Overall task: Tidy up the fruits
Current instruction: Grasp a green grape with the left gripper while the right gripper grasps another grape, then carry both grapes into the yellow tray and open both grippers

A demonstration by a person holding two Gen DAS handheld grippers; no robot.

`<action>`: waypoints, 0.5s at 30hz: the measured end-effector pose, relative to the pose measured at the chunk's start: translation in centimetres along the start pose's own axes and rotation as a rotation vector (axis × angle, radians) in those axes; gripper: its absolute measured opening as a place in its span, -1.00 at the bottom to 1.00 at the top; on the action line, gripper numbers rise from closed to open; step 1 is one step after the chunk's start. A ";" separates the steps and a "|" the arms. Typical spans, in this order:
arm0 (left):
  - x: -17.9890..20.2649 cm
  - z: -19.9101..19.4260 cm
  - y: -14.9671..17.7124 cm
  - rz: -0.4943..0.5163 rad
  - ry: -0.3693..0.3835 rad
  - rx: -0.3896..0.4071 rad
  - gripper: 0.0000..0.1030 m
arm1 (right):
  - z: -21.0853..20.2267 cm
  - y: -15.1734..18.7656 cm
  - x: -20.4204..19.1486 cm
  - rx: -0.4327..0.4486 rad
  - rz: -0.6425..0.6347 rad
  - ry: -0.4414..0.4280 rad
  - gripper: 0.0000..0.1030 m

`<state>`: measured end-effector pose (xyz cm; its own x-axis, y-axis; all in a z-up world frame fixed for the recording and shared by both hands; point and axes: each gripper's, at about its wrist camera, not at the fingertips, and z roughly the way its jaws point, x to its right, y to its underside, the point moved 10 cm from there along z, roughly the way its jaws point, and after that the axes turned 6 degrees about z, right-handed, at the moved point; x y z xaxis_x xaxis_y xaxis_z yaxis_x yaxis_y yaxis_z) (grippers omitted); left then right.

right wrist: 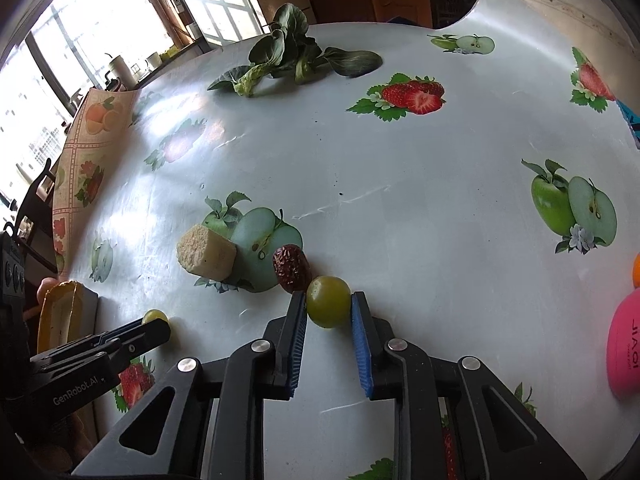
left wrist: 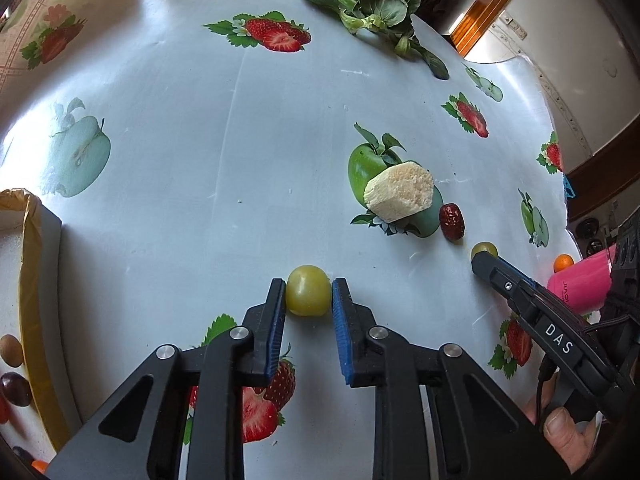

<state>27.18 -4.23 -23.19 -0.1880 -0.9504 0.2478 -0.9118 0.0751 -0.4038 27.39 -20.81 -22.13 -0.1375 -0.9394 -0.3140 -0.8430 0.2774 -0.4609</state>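
My left gripper (left wrist: 308,286) is shut on a yellow-green grape (left wrist: 308,300) that rests on the fruit-print tablecloth, with a blue pad pressing each side. In the right wrist view, my right gripper (right wrist: 328,298) is shut on a second green grape (right wrist: 328,310), which sits just in front of a wrinkled red date (right wrist: 291,268). Each gripper also shows in the other's view: the right gripper (left wrist: 484,258) closes around its grape (left wrist: 485,248) at the right, and the left gripper (right wrist: 158,324) holds its grape (right wrist: 155,315) at the lower left.
A pale spongy chunk (left wrist: 400,192) lies beside the date (left wrist: 452,222). Leafy greens (left wrist: 380,8) sit at the far edge. A yellow-lined tray (left wrist: 32,280) with several small fruits stands at the left. A pink cup (right wrist: 626,344) and a small orange fruit (left wrist: 563,262) are at the right.
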 end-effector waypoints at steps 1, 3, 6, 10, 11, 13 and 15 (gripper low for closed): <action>-0.1 -0.2 0.3 -0.005 -0.001 -0.002 -0.61 | -0.4 0.3 0.0 0.001 0.006 -0.007 -0.56; -0.1 -0.8 0.8 -0.012 0.004 -0.001 -0.61 | -1.2 1.1 -0.3 -0.001 0.014 -0.023 -0.57; 0.0 -2.0 1.3 -0.012 0.005 0.011 -0.61 | -2.4 2.4 -1.0 -0.008 0.020 -0.043 -0.56; -0.2 -4.2 2.0 -0.008 0.002 0.037 -0.61 | -4.0 3.9 -2.5 -0.012 0.007 -0.068 -0.57; -0.3 -4.6 2.2 -0.008 0.001 0.039 -0.61 | -4.4 4.3 -2.9 -0.011 0.003 -0.072 -0.57; -0.6 -5.3 2.8 -0.009 -0.004 0.039 -0.61 | -5.0 5.1 -3.7 -0.014 -0.004 -0.084 -0.57; -0.9 -6.0 3.4 -0.013 -0.011 0.041 -0.61 | -5.5 5.8 -4.5 -0.017 -0.010 -0.092 -0.57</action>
<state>22.01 -1.27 -19.49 -0.1720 -0.9545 0.2437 -0.8982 0.0503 -0.4367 20.23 -16.07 -18.85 -0.0815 -0.9195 -0.3846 -0.8530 0.2639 -0.4503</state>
